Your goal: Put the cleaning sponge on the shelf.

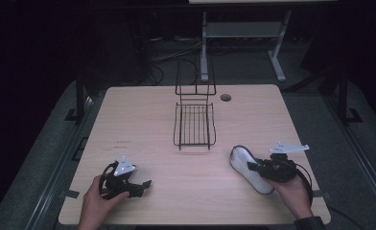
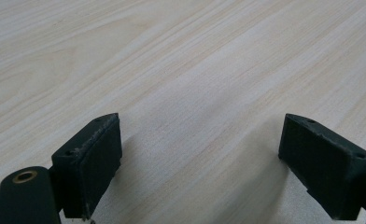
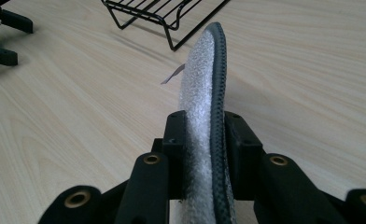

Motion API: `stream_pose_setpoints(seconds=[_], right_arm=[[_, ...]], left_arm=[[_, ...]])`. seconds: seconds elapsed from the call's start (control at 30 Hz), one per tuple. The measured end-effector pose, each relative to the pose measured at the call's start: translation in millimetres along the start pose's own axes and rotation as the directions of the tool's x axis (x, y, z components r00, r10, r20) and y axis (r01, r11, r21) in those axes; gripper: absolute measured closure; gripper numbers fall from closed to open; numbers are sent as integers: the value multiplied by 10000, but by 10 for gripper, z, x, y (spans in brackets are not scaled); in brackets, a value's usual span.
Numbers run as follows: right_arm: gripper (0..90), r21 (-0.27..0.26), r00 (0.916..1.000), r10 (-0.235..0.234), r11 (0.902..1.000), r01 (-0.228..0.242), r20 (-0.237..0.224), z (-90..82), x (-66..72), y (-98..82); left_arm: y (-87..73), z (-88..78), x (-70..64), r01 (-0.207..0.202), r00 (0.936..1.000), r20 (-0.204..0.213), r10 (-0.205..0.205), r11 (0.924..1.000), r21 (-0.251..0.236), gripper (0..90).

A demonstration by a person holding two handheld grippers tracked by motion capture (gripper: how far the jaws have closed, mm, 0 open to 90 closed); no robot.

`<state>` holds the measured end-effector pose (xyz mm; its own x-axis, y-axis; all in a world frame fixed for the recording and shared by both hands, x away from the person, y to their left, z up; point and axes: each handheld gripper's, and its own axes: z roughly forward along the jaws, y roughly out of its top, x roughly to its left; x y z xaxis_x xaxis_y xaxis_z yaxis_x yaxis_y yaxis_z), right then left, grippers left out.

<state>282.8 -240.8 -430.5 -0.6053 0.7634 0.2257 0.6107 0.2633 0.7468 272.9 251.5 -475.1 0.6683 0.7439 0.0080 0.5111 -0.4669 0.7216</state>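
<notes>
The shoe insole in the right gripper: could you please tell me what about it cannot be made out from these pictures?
- Insole, high view: its heel end is hidden under the right gripper and the hand.
- Right gripper view: the lower end is cut off by the bottom edge, behind the shut jaws.
- Small tag beside it: too small to read.
- Any print on it: too dim and small.

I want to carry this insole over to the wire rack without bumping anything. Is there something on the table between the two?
Nothing visible. The right gripper is shut on the insole, and the table between it and the wire rack is bare wood. The left gripper sits open, off to the far side.
</notes>
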Motion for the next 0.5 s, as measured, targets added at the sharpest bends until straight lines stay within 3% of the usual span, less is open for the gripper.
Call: stream_pose_setpoints(seconds=[0.5], right_arm=[[732,-191,9996,-253,9995,252,-93,-52,-15,39]], left_arm=[[0,0,0,0,10000,1,0,10000,4,124]])
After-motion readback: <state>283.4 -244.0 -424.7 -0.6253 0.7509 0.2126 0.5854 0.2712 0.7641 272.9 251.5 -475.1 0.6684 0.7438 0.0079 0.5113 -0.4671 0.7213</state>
